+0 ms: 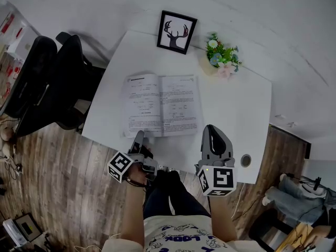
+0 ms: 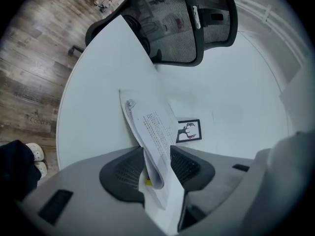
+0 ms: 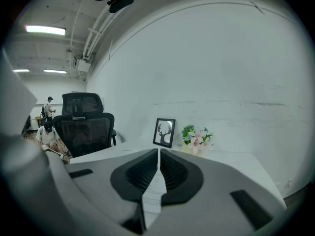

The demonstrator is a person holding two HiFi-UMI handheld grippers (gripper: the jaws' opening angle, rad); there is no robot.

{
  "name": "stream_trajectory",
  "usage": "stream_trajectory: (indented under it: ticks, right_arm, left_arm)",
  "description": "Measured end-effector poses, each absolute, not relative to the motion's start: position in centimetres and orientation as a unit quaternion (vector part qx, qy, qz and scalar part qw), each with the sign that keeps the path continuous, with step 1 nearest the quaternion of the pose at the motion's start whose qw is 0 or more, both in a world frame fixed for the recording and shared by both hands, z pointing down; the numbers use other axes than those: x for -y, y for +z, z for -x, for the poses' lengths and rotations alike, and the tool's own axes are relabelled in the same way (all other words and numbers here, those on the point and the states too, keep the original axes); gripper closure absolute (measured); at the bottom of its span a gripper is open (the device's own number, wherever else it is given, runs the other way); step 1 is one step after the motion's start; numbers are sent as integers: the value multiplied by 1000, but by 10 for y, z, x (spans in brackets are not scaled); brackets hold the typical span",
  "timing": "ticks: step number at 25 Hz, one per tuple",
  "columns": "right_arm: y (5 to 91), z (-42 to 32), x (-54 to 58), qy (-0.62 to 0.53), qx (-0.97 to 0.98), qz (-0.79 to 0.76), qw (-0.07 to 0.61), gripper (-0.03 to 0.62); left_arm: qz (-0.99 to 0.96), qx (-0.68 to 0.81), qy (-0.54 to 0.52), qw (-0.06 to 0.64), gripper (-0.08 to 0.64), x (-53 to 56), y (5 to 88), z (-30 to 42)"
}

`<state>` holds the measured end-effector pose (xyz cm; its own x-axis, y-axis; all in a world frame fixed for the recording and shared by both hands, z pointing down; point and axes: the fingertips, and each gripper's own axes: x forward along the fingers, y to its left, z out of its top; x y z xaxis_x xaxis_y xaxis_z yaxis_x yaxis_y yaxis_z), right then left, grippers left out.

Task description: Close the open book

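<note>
Both forearms reach forward from the person's body over the near edge of the tabletop. The left tongs are rolled onto their side, and their marker cube is turned outward to the left. The right tongs sit upright and point slightly down, with their marker cube facing up.

The tabletop is white and stands against a white wall on a wood-plank floor. A black mesh office chair is at its left side. The open book lies in the middle of the tabletop with its near edge just ahead of both tongs. Beyond it, by the wall, a framed deer picture stands upright, and a small flowering plant stands to the right of the picture.

In the left gripper view, the left tongs stand fairly wide, with the near edge of the book's left half between the jaws. The sheaf of pages fills the gap, and both pads bear on it. In the right gripper view, the right tongs are drawn together to a thin slit and hold nothing. They are just right of the book's near right corner.
</note>
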<state>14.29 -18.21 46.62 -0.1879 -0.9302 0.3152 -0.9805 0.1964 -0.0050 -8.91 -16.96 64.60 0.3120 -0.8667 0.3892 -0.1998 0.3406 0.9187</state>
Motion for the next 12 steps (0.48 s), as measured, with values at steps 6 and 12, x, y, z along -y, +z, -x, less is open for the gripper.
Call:
stream_trajectory:
  ticks: [6, 12]
  right_arm:
    - [465, -141, 180, 102, 764, -625, 120, 560]
    - [463, -140, 176, 102, 762, -629, 116, 560]
  left_arm:
    - [-500, 535, -265, 627, 406, 169, 649, 97]
    - [-520, 537, -254, 614, 497, 168, 642, 98]
